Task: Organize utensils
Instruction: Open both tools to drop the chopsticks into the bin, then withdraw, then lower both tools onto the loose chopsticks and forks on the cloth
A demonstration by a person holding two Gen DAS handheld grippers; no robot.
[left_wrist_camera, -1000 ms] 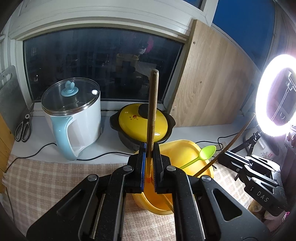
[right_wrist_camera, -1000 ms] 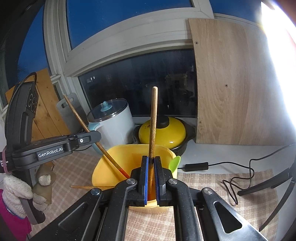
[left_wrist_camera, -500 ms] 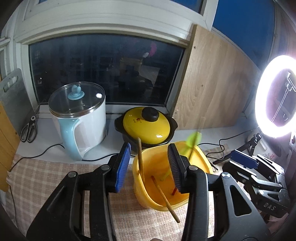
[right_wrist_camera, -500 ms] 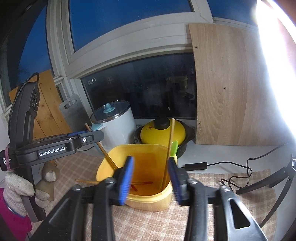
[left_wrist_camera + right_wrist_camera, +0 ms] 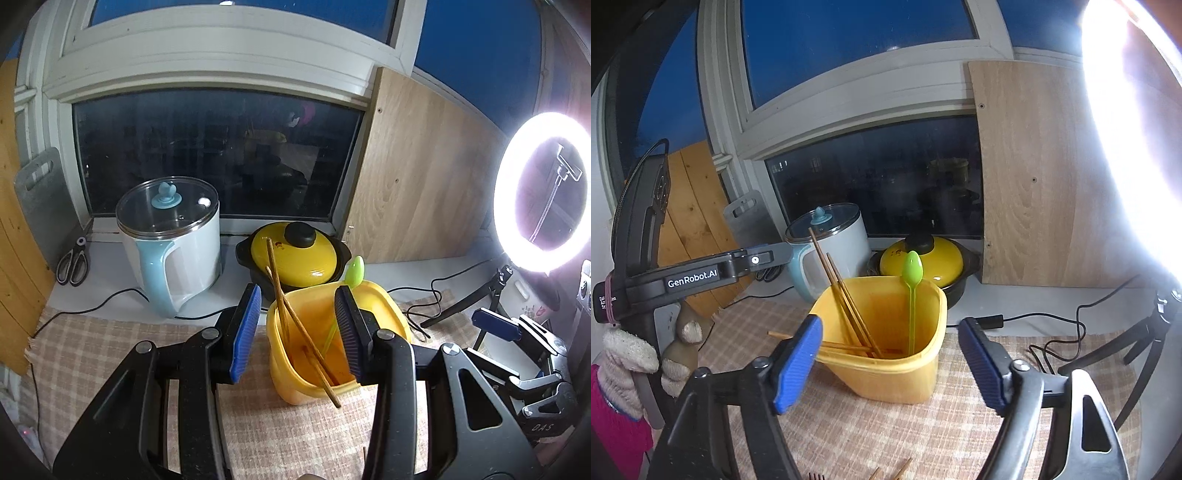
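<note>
Nearest, the right gripper (image 5: pixel 890 362) has its jaws opening wide on nothing; the left gripper (image 5: pixel 297 332) is parted, empty. Beyond, light, stiff wooden chopsticks (image 5: pixel 846 295) and green spoon (image 5: pixel 911 291) lean in the yellow container (image 5: pixel 897 376); probably best pinched mid-shaft.

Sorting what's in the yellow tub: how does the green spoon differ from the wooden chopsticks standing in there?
The green spoon is bright green plastic with a rounded bowl on top; the wooden chopsticks are plain brown sticks. The green spoon stands nearly upright at the right side; the wooden chopsticks lean left, crossing. Both rest inside the yellow tub and stick out above its rim.
</note>
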